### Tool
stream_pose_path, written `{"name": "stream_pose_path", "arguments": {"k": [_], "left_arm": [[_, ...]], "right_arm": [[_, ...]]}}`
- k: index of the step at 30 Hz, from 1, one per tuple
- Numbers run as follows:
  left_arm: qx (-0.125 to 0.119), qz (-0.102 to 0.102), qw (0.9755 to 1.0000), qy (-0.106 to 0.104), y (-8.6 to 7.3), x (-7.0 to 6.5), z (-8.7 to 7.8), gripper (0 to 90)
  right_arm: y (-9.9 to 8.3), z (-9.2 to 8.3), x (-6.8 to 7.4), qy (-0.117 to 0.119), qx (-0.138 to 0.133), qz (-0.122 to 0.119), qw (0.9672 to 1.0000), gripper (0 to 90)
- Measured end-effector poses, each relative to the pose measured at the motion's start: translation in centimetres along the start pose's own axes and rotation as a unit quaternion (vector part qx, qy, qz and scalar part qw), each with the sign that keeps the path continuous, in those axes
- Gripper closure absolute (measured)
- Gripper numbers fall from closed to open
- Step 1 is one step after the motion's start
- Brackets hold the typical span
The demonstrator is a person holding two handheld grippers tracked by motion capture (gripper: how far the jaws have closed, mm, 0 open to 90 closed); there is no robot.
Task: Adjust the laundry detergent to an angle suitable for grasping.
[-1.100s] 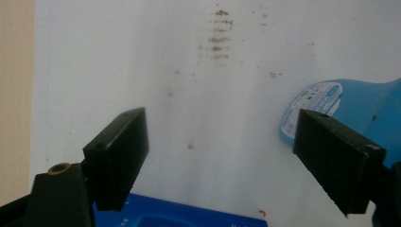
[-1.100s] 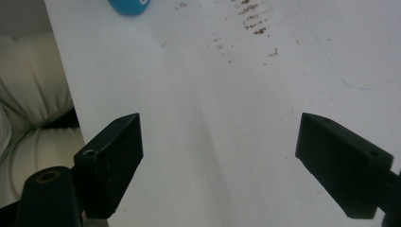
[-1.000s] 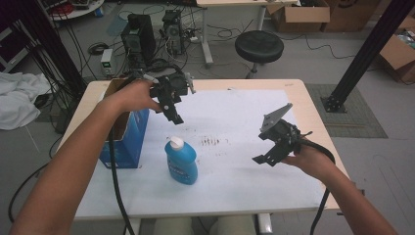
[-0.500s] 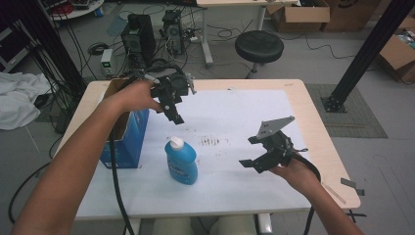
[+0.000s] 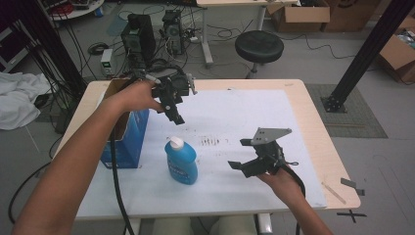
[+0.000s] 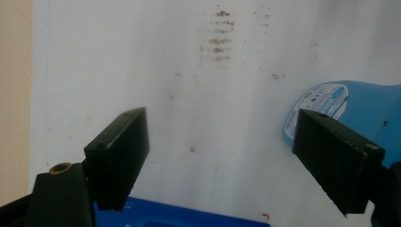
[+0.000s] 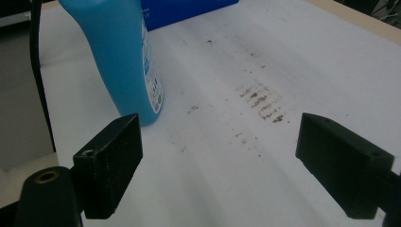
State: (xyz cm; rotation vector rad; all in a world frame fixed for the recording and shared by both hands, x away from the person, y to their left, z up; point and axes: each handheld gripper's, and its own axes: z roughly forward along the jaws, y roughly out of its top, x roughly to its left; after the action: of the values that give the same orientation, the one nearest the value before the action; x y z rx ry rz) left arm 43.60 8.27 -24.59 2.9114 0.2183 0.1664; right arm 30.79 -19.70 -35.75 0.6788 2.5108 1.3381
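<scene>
Blue bottle (image 5: 181, 160) stands upright on the white sheet (image 5: 235, 122), near-left of centre, white cap on. Nothing grips it. Judging by the layout, the work in hand is a pick-up of this bottle, and it sits at the approach stage: no contact, no lift.

Right gripper (image 5: 244, 155) hangs low over the sheet, right of the bottle and apart from it, pointing left toward it. Its jaws have just been opening and stand wide, with nothing between them. In the right gripper view the bottle (image 7: 126, 56) rises ahead and to the left of the jaws, beyond their tips.

Left gripper (image 5: 177, 115) is held above the sheet, on the far side of the bottle, tilted down. Jaws wide apart, empty. In the left gripper view the bottle (image 6: 364, 111) shows past the right-hand jaw.

Left to do, by my reading: close the gap, bracket the bottle body, squeeze, lift.

Around: blue cardboard box (image 5: 128, 139) just left of the bottle, close but apart. Dark smudge marks (image 5: 211, 142) on the sheet between bottle and right gripper, flat, no hindrance. The path from the right looks open. The box crowds the bottle's left side, so a push from the right could knock it against the box.
</scene>
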Motion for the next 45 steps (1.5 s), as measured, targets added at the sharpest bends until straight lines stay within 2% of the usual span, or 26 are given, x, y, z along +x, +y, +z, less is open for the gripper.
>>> {"name": "stream_pose_path", "arguments": {"k": [9, 13, 22, 37, 45], "left_arm": [[0.004, 0.002, 1.0000, -0.001, 0.1, 0.1, 0.1, 20.2], [0.001, 0.003, 1.0000, -0.001, 0.3, 0.1, 0.2, 20.2], [0.004, 0.004, 1.0000, -0.003, 0.3, 0.2, 0.4, 20.2], [0.005, 0.005, 1.0000, -0.003, 0.3, 0.1, 0.5, 20.2], [0.005, 0.006, 1.0000, -0.003, 0.4, 0.2, 0.5, 20.2]], "right_arm": [[-0.9, 1.8, 2.0, -0.001, -0.052, 0.014, 0.9986, 15.0], [-1.1, 2.6, 2.8, 0.006, -0.071, 0.022, 0.9972, 15.1], [-1.0, 3.9, 4.7, 0.012, -0.106, 0.024, 0.9941, 15.2], [-0.1, 6.5, 6.0, 0.030, -0.130, 0.024, 0.9907, 15.0], [0.9, 8.2, 6.6, 0.035, -0.135, 0.013, 0.9901, 15.0]]}}
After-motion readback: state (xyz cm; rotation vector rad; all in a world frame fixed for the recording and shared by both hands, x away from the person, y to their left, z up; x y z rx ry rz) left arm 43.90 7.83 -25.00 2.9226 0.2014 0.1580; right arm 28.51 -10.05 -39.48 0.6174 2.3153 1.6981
